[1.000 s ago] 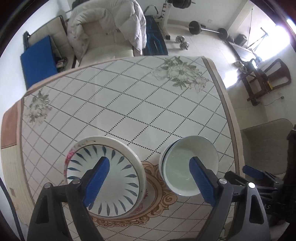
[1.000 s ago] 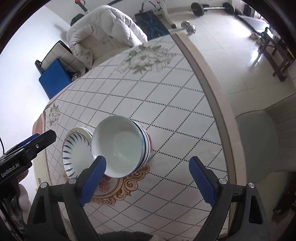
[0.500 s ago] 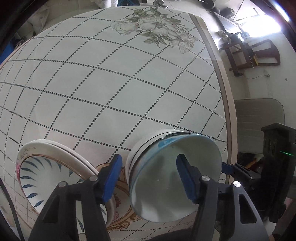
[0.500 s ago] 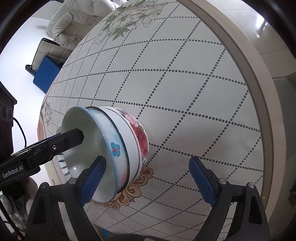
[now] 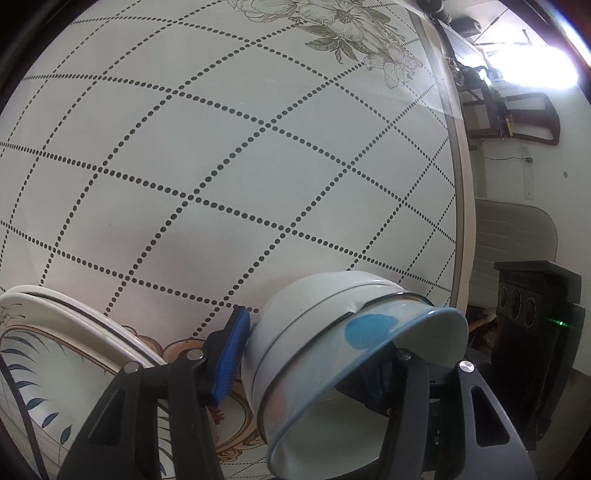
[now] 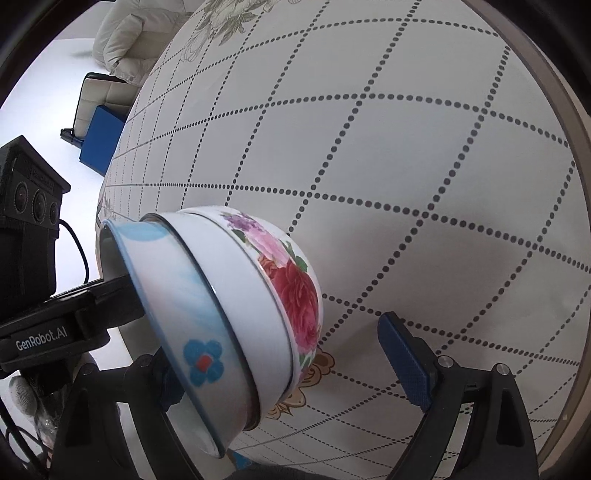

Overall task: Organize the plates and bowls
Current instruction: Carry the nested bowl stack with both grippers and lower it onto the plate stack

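round table (image 5: 258, 166) with that dotted diamond-grid cloth fills most of both my views, grey flower print up at the far edge (image 5: 347, 22), and a cream padded chair (image 6: 122, 40) sits off behind it. so my left gripper (image 5: 306, 354) is straddling the wall of the bowl stack (image 5: 314, 332): one blue pad sits on the outside against the white bowls, the other finger is down inside the top bowl, and the jaws are closing with the rim between them. looks like three nested bowls: light blue-rimmed top bowl (image 6: 177, 295) with a little blue flower, a plain white one under it, and a rose-printed bowl (image 6: 295, 295) at the bottom. the stack reads as strongly tilted in both fisheye views, sitting over the orange scroll motif in the cloth. my right gripper (image 6: 280, 354) has its jaws spread wide, the stack near its left finger, the right blue pad well clear over bare cloth. just left of the bowls is the plate stack (image 5: 66, 332), blue leaf pattern on top.
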### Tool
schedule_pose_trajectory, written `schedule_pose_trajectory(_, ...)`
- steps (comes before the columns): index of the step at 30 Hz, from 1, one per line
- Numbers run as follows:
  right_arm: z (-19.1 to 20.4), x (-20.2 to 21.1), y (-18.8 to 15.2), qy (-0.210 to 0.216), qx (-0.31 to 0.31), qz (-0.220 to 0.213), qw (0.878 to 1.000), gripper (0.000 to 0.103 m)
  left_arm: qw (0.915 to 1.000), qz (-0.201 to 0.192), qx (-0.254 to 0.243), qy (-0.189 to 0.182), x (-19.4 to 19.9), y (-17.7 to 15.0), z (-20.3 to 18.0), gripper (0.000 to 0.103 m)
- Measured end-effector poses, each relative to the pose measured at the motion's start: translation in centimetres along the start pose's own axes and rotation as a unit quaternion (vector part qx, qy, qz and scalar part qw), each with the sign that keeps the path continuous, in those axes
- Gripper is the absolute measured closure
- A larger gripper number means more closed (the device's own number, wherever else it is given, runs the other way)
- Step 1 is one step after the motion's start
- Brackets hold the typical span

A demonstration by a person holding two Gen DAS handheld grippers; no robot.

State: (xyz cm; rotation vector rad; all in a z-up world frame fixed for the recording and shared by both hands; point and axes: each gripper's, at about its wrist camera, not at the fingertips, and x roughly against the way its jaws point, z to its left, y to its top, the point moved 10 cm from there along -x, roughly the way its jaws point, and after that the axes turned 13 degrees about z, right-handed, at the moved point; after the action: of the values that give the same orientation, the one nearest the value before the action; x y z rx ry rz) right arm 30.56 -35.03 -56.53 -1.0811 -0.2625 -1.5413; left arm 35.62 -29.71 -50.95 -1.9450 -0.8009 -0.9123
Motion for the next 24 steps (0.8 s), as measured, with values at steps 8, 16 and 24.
schedule_pose_trajectory(8, 1.4, -1.3, 0.9, 0.026, 0.009, 0.017, 0.999, 0.039, 0.9991, -0.007, 0.007, -0.042, 0.3, 0.1, 0.6, 0.052)
schedule_pose_trajectory(16, 1.7, -1.4, 1.3, 0.046, -0.004, 0.012, 0.999, 0.041, 0.9997, -0.021, -0.008, -0.001, 0.5, 0.0, 0.2, 0.053)
schedule_pose_trajectory(24, 1.2, -1.0, 0.4, 0.049, -0.005, 0.014, 0.999, 0.044, 0.9997, -0.021, -0.002, -0.010, 0.3, -0.3, 0.3, 0.055)
